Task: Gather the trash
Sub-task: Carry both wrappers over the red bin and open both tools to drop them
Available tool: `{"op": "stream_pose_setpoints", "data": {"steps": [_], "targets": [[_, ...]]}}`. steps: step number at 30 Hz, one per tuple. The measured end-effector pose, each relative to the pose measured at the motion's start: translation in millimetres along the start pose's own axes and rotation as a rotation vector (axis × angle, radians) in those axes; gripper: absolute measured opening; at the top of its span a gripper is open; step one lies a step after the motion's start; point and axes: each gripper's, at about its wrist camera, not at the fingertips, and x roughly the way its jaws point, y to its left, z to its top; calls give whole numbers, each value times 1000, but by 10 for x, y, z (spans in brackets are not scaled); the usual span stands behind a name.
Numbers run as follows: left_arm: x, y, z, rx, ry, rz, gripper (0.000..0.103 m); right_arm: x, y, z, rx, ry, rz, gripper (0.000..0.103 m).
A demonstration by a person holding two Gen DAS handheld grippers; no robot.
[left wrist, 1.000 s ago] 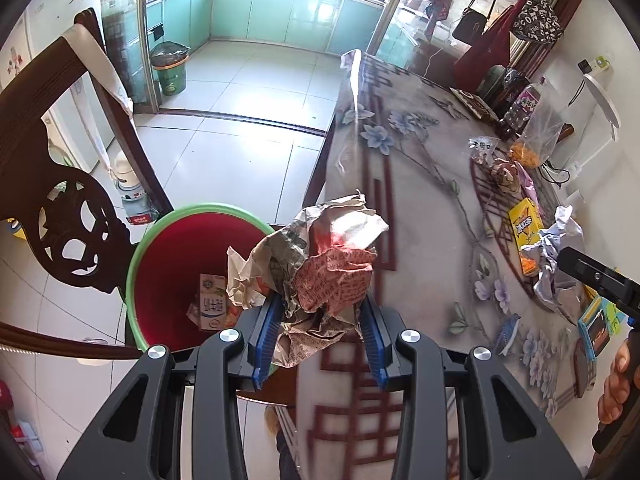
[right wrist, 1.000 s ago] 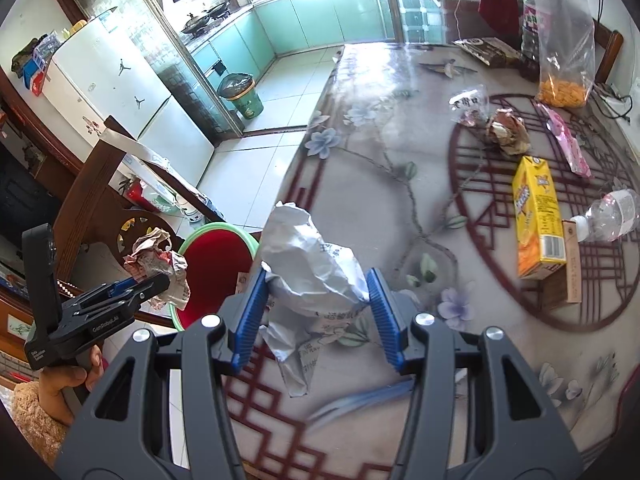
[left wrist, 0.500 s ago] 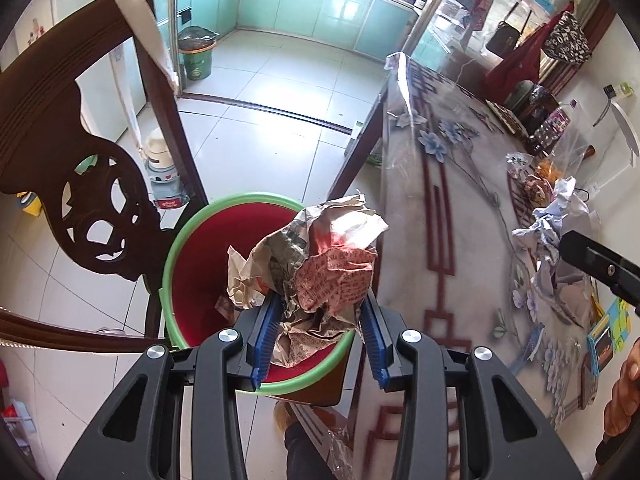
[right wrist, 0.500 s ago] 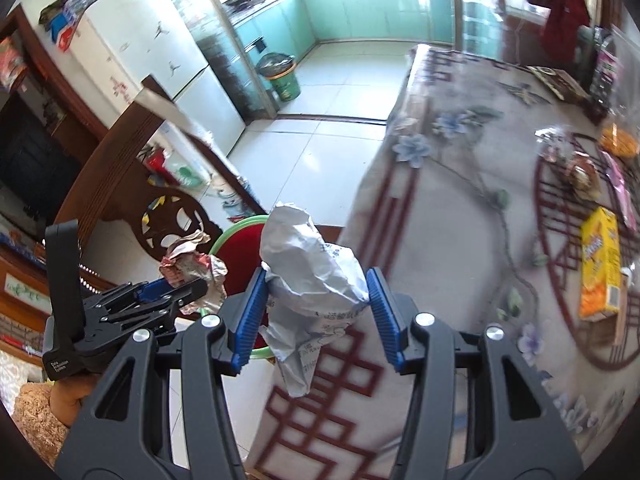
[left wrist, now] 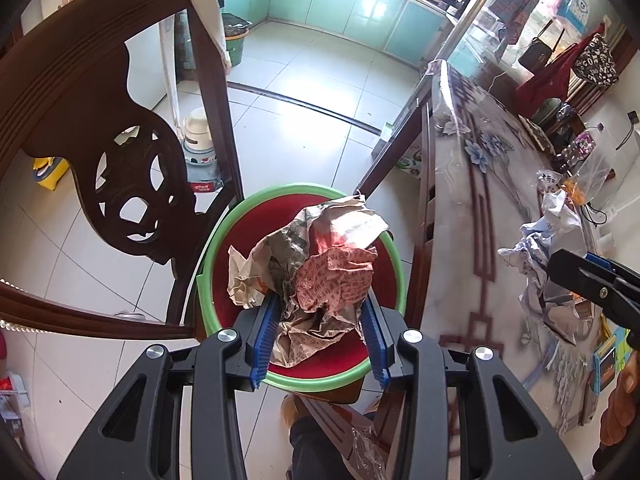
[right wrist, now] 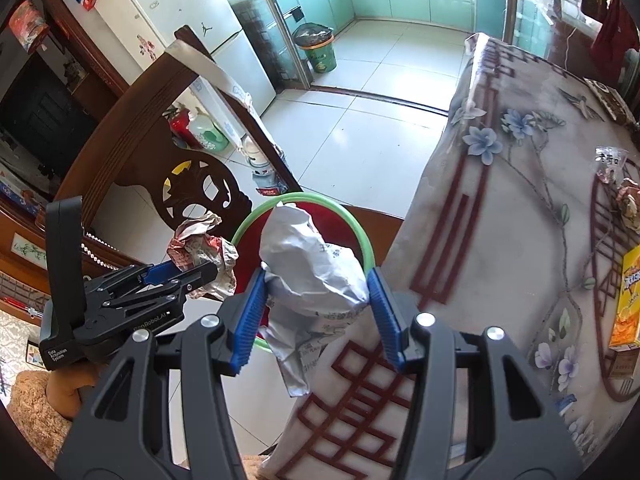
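I hold a paper wad (left wrist: pixel 320 272) clamped in my left hand-held gripper (left wrist: pixel 320 340) over the bin (left wrist: pixel 394 256), another wad (right wrist: pixel 312 268) clamped in the right hand-held gripper (right wrist: pixel 316 316); neither dropped, litter remains on the worktop (right wrist: pixel 500 208).

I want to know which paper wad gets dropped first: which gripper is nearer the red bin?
Left. The left gripper holds its crumpled newspaper over the red bin; the right gripper, with its grey paper wad, sits at the table edge beside it.
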Motion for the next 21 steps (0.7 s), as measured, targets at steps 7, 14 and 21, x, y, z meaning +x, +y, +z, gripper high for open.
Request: {"op": "stream_pose_setpoints", "data": {"steps": [7, 14, 21], "targets": [[28, 91, 27, -10, 2, 7, 40, 147, 157, -9, -34, 35, 25, 50], [34, 159, 26, -24, 3, 12, 42, 250, 271, -11, -66, 61, 35, 51], [-10, 155, 56, -32, -18, 15, 52, 264, 359, -23, -86, 55, 31, 56]]}}
